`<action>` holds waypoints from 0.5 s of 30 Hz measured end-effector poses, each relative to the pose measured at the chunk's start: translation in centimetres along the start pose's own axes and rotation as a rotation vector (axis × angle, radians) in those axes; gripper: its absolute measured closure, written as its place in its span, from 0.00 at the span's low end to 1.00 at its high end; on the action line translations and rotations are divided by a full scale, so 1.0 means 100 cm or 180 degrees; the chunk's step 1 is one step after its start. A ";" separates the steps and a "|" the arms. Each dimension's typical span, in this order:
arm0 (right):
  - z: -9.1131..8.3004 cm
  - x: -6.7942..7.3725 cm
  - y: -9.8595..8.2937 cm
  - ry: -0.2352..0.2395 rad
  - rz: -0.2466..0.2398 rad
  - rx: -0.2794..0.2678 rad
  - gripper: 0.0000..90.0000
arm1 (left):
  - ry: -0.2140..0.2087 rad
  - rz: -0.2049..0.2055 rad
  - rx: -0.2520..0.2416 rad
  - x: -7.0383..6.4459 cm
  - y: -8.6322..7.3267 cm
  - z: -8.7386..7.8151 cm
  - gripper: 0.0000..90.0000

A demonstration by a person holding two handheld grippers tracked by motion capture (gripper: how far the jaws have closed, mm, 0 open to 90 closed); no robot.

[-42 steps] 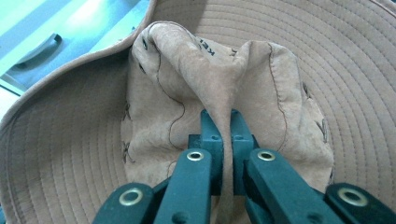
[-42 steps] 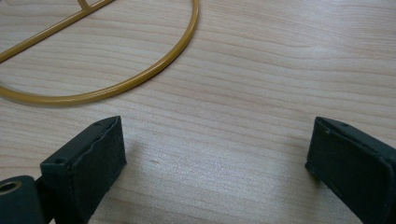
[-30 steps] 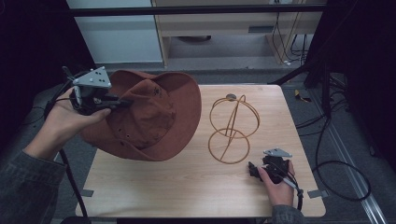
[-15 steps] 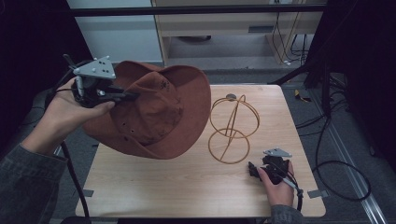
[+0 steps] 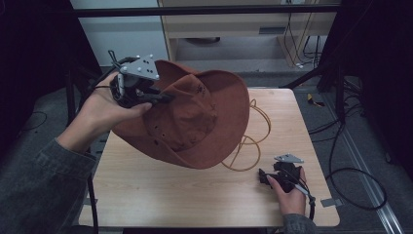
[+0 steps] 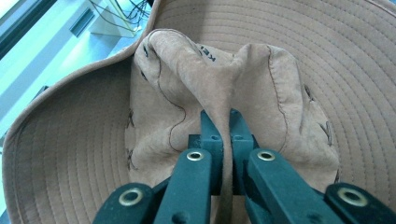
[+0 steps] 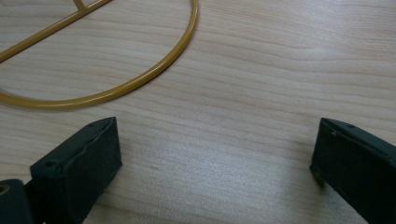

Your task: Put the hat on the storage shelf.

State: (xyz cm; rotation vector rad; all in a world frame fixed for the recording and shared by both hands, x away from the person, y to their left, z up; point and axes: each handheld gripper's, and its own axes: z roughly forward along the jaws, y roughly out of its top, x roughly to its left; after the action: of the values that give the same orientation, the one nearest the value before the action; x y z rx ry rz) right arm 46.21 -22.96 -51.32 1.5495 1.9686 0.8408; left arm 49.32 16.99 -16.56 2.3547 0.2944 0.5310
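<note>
left hand-held gripper [image 5: 155,99] raised, clamped on tilted hat [image 5: 195,122] crown

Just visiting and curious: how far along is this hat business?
Done: the left hand-held gripper has pinched the brown hat by its crown and lifted it. In hand: the hat hangs above the gold wire stand. Left: setting it on the stand, probably. The right hand-held gripper rests open.

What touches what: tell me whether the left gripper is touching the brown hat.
Touching. The left gripper view shows the left gripper shut on a fold of the brown hat, with the fabric pinched between its black jaws.
</note>
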 end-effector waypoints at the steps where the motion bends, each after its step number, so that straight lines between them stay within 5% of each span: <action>1: 0.000 0.000 0.000 0.0001 0.0002 0.0000 0.02 | 0.0003 0.0018 0.0032 -0.003 0.004 0.002 0.99; 7: -0.001 0.001 -0.001 0.0005 0.0021 -0.0005 0.02 | 0.0004 0.0089 0.0129 -0.010 0.016 0.004 0.99; 15: -0.001 0.001 -0.001 0.0014 0.0023 -0.0007 0.02 | -0.0023 0.0107 0.0065 -0.008 0.042 0.009 0.99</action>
State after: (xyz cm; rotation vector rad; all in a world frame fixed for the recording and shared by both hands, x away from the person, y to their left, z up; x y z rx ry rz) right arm 46.09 -22.91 -51.31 1.5558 1.9657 0.8497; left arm 49.30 13.16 -14.52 2.3847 0.2583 0.5377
